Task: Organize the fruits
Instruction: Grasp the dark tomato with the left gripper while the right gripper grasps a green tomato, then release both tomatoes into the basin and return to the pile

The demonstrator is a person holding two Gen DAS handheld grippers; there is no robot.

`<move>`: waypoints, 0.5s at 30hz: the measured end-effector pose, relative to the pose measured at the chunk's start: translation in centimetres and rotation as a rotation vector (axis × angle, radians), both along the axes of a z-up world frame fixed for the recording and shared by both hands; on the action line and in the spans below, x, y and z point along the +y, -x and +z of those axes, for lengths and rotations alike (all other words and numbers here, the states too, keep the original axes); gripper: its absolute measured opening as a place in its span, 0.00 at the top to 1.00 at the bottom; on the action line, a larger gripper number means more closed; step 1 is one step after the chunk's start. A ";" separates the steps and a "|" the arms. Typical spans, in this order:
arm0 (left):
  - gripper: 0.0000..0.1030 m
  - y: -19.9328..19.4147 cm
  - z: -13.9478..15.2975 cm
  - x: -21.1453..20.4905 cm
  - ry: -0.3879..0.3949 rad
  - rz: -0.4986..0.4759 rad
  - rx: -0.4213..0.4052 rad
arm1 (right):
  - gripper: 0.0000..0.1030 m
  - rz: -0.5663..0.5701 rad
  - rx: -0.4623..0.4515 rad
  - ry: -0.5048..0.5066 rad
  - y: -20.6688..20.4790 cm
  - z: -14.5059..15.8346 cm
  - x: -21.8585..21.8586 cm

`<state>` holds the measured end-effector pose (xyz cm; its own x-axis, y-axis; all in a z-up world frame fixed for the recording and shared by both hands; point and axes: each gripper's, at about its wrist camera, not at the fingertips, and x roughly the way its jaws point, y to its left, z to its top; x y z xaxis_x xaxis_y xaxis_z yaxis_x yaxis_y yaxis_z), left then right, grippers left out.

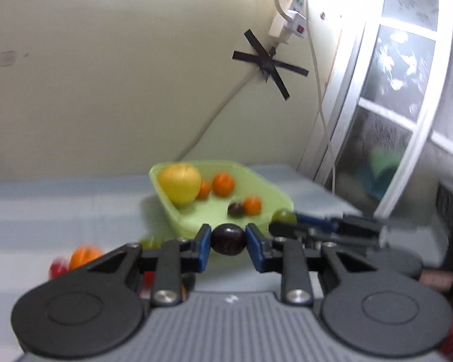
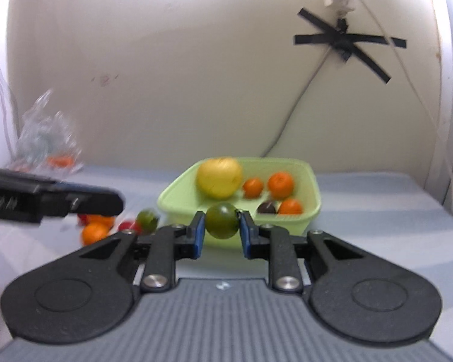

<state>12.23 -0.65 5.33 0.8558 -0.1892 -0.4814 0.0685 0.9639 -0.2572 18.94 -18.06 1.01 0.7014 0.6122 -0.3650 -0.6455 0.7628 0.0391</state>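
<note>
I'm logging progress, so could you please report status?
Left gripper shut on dark fruit. Right gripper shut on green fruit. Green tub ahead, unobstructed.

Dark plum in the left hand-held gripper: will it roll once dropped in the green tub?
Probably. The dark plum looks round and smooth, pinched only at its sides by the left hand-held gripper, so it may slip. Inside the green tub it would likely roll until the oranges or a wall stop it.

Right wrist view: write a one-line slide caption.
Right gripper holds a green fruit before a green tub of oranges, with more fruit left on the table.
</note>
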 end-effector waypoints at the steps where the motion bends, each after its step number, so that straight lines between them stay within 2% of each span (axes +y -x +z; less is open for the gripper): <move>1: 0.75 -1.3 0.2 0.3 0.026 0.000 0.006 | 0.74 -0.010 0.000 -0.006 -0.6 0.1 0.2; 6: 0.75 -7.2 -0.9 1.5 0.125 0.004 0.083 | 0.74 -0.026 0.015 -0.011 -3.2 -0.1 1.2; 11: 0.73 -10.2 -2.8 1.5 0.121 0.021 0.160 | 0.72 -0.014 0.034 0.003 -4.7 -1.0 2.1; 13: 0.67 -10.6 -3.2 1.4 0.124 0.020 0.169 | 0.72 -0.015 0.032 0.003 -4.8 -1.2 2.4; 15: 0.66 -10.5 -3.2 1.5 0.131 0.017 0.166 | 0.72 -0.016 0.035 0.000 -4.9 -1.3 2.5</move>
<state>22.70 0.87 2.11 0.7702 -0.2453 -0.5888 -0.0017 0.9223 -0.3865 23.83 -15.57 -0.29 0.6981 0.6010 -0.3892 -0.6312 0.7731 0.0618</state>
